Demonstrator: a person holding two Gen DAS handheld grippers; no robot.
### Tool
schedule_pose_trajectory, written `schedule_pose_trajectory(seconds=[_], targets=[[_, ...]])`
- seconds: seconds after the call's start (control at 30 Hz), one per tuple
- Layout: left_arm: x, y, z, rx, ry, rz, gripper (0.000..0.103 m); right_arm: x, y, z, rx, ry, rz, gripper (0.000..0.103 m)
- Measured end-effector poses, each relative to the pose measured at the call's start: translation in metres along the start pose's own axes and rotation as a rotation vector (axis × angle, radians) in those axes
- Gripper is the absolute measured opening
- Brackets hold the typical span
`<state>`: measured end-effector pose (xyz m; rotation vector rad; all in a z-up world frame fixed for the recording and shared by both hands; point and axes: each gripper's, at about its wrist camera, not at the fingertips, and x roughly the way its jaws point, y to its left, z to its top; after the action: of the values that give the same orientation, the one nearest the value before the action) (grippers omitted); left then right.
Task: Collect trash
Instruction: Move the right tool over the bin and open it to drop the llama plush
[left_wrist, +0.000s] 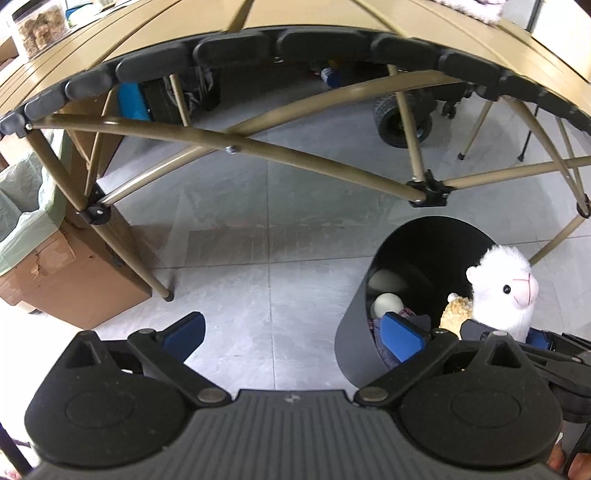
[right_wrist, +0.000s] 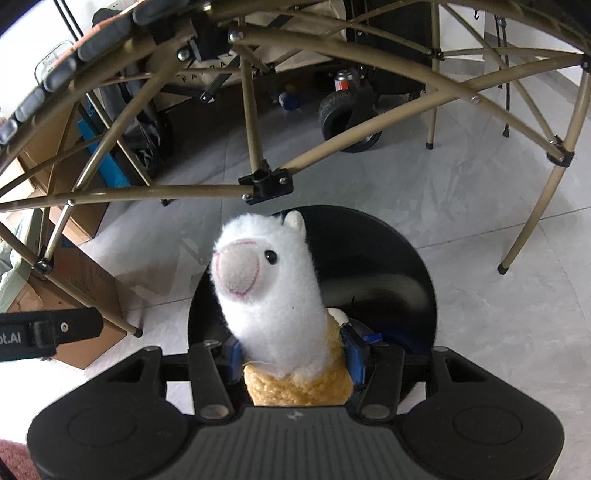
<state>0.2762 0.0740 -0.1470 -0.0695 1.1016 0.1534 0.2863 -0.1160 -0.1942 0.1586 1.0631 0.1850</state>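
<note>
Clamped between the blue pads of the right gripper (right_wrist: 293, 356) is a plush alpaca (right_wrist: 273, 295), white head up and tan woolly body squeezed at the sides; it hangs directly over the mouth of a black bin (right_wrist: 391, 266) standing on the grey tiled floor (right_wrist: 498, 325). Only the right wrist view shows that grip head-on. From the left wrist view the same alpaca (left_wrist: 506, 295) appears side-on at the bin's (left_wrist: 354, 339) far rim, and this view alone looks into the bin, where a pale round object (left_wrist: 386, 304) lies, possibly a ball, with something purplish beside it. The left gripper (left_wrist: 295, 332) stands wide apart with nothing between its fingers, just beside the bin. Beyond, a tan folding table (left_wrist: 258, 147) spans both views, with a cardboard box (left_wrist: 66, 280) at its leg.
</note>
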Motion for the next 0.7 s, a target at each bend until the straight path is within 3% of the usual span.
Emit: schedule_pose_trajectory(seconds=[0.33,0.7], targets=[[0.01,0.005,0.001,-0.007,0.026,0.035,0.103,0.024,0.005,-0.001,0.003,0.066,-0.006,0.051],[0.016,0.005,0.002,-0.007,0.038,0.045,0.103,0.029,0.005,0.0,0.003,0.062,-0.011,0.056]])
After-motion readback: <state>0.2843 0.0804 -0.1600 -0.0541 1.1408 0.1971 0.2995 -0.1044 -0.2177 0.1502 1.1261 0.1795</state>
